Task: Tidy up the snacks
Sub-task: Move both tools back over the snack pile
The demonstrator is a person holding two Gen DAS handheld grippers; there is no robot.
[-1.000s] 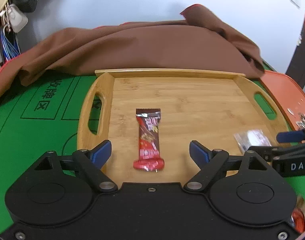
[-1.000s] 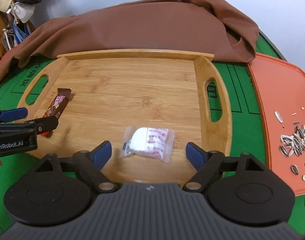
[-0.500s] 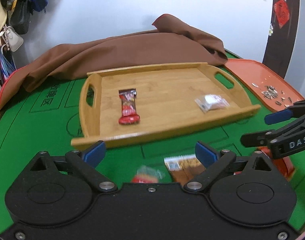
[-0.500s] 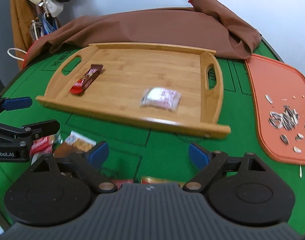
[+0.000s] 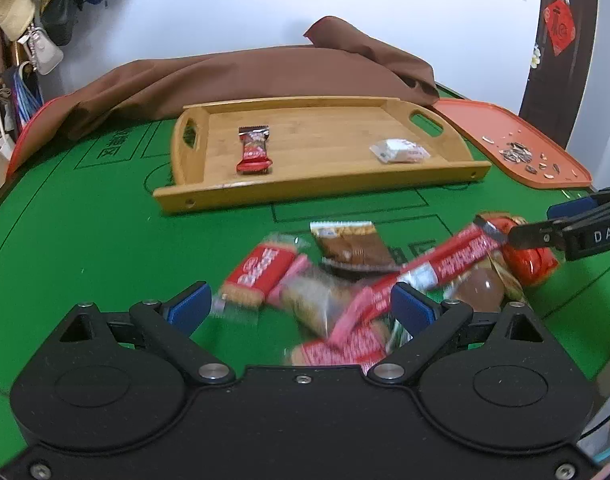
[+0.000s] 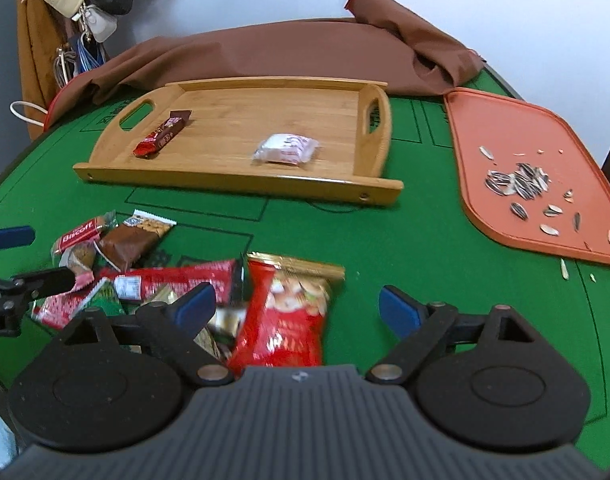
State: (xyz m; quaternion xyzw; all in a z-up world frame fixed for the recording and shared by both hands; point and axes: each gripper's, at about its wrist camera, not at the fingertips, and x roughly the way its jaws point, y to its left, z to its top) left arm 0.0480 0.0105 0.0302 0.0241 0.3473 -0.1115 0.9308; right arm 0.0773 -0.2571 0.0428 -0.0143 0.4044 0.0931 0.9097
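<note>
The wooden tray [image 6: 209, 178] looks smooth, the table felt [image 6: 405, 248] matt (snack wrappers [image 6: 173, 280] glossy foil).

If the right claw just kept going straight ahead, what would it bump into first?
Most likely the red snack bag lying between the open right claw fingers; depth is hard to judge. The wooden tray lies well beyond.

Right tongs [image 6: 297, 306] agape over red snack bag [image 6: 285, 312] (blurred).
</note>
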